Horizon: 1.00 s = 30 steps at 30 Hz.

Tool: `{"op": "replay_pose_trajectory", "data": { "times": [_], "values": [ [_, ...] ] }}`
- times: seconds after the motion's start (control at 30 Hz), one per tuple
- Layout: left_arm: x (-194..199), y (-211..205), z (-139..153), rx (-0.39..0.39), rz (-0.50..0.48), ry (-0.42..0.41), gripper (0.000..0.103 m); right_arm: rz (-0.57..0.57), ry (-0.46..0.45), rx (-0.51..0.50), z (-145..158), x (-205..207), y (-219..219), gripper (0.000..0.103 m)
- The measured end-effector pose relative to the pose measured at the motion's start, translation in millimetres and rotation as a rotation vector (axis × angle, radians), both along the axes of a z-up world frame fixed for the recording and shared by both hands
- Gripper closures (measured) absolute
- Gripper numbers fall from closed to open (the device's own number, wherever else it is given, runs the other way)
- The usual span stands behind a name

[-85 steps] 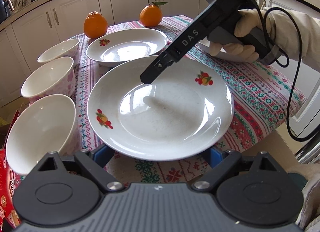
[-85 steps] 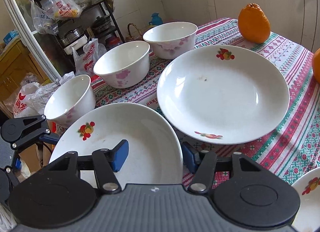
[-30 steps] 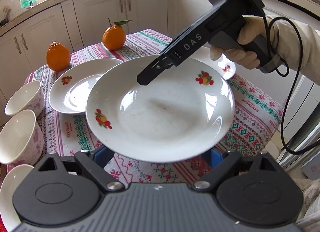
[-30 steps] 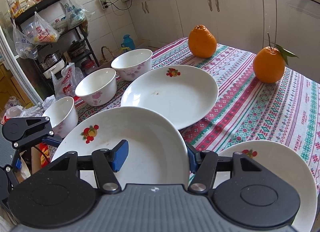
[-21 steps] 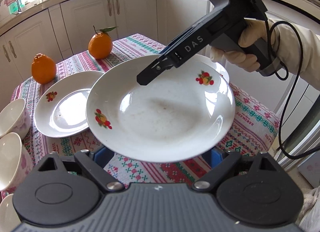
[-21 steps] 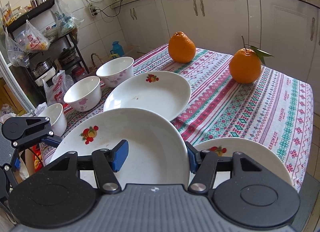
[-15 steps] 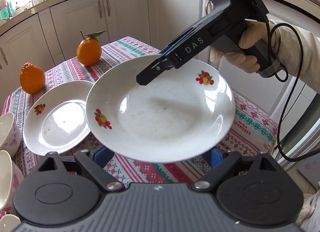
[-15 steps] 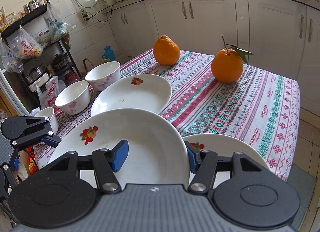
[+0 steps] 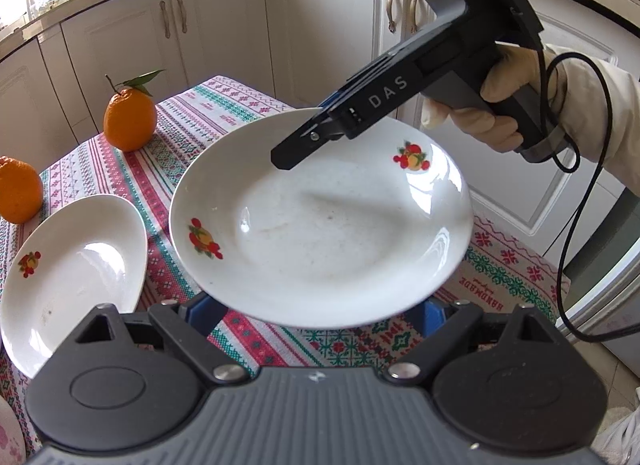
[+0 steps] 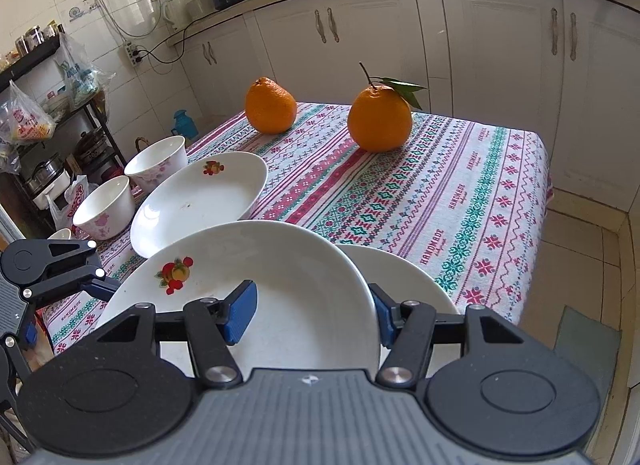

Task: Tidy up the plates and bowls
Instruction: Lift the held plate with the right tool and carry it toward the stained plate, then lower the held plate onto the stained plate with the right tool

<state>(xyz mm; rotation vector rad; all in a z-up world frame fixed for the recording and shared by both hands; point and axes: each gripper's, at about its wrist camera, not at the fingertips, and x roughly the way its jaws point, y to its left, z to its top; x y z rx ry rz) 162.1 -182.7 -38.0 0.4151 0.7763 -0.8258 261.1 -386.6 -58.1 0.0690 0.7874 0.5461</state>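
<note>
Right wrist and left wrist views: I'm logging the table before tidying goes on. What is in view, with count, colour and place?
White ceramic plate with fruit prints: one, white, held above the table.
Matching plates: two, white, on the tablecloth; one beside the bowls, one partly under the held plate.
White bowls with pink flowers: three, along the table's edge by the shelf; the third shows only a sliver.
Oranges: two, orange, far end; one with a leaf, one without.
Patterned tablecloth: one, red, green and white, covering the table.
Cabinets: white, behind.
Right gripper: black, blue pads, clamped on the held plate's rim.
Left gripper: black, fingers under that plate's near edge.
Gloved hand: one, cream, holding the right gripper.
</note>
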Motion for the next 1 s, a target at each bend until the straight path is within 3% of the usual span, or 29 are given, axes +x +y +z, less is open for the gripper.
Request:
{"op": "replay_pose_trajectory", "data": {
  "times": [1.0],
  "values": [
    [22.7, -17.0, -14.5, -0.012, -0.024, 0.044, 0.01, -0.064, 0.017, 0.001, -13.9, 5.8, -26.0, 0.037]
  ]
}}
